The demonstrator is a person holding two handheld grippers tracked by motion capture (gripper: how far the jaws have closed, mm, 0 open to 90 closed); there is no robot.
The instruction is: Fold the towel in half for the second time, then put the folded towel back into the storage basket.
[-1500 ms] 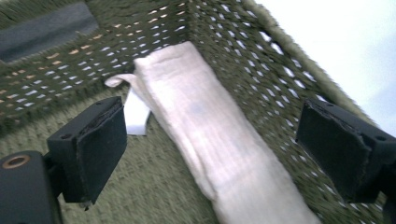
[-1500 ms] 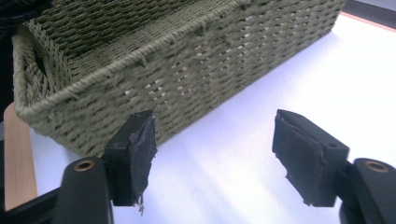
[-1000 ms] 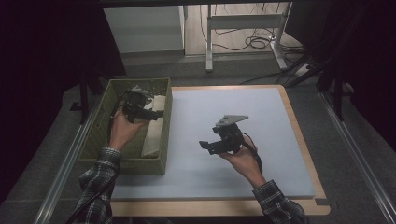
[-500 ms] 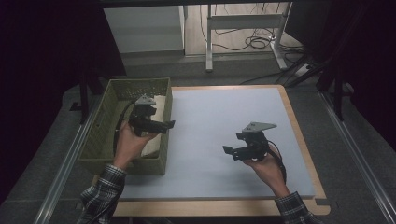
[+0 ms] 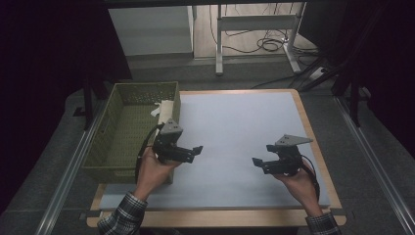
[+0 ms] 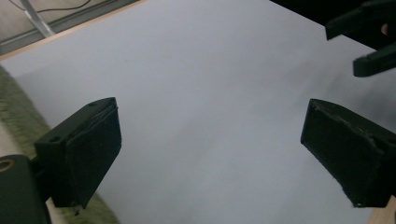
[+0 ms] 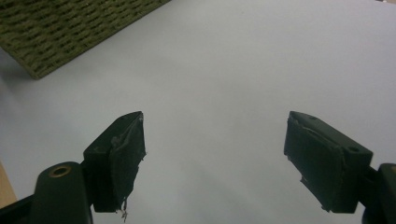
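High view: I hold the left claw (image 5: pixel 197 149) just beside the green basket's (image 5: pixel 128 128) right wall, over the pale blue mat (image 5: pixel 240 132) on the bench (image 5: pixel 307 128). A whitish cloth (image 5: pixel 164 106) lies in the basket's far right corner. My right claw (image 5: pixel 256 163) hovers well apart from the basket.

Left gripper view: jaws wide, nothing between them.

Right gripper view: jaws wide, empty; basket at upper left.
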